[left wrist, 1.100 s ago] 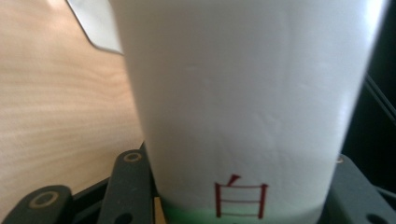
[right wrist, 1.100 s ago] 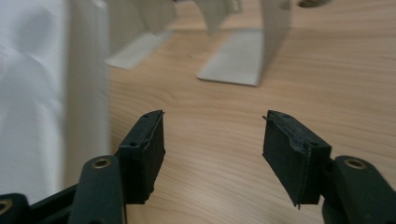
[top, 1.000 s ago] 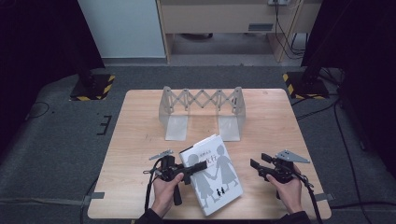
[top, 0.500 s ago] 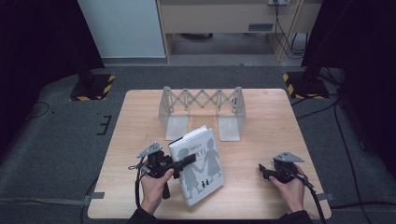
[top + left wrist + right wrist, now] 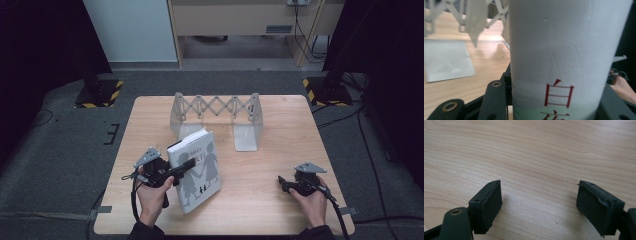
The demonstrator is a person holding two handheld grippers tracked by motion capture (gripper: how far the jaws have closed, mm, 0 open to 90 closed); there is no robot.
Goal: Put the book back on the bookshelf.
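A white book (image 5: 196,170) with grey figures on its cover is lifted and tilted off the wooden table, its spine towards me. My left gripper (image 5: 176,171) is shut on its spine side. In the left gripper view the white spine (image 5: 566,55) with red characters sits between the black jaws. An expandable metal book rack (image 5: 216,111) stands at the back middle of the table, its flat foot (image 5: 246,137) just right of the book. My right gripper (image 5: 286,185) rests low at the front right, open; its pads (image 5: 489,205) stand wide apart over bare wood.
The wooden table (image 5: 280,150) has its front edge close to both hands. Beyond it is dark floor with yellow-black striped stand bases (image 5: 99,93) at the back left and back right. Cables (image 5: 345,220) trail from the right gripper.
The left gripper has raised the book from lying flat to tilted up and carried it left and back towards the rack. The right gripper has let go and drawn back to the right.
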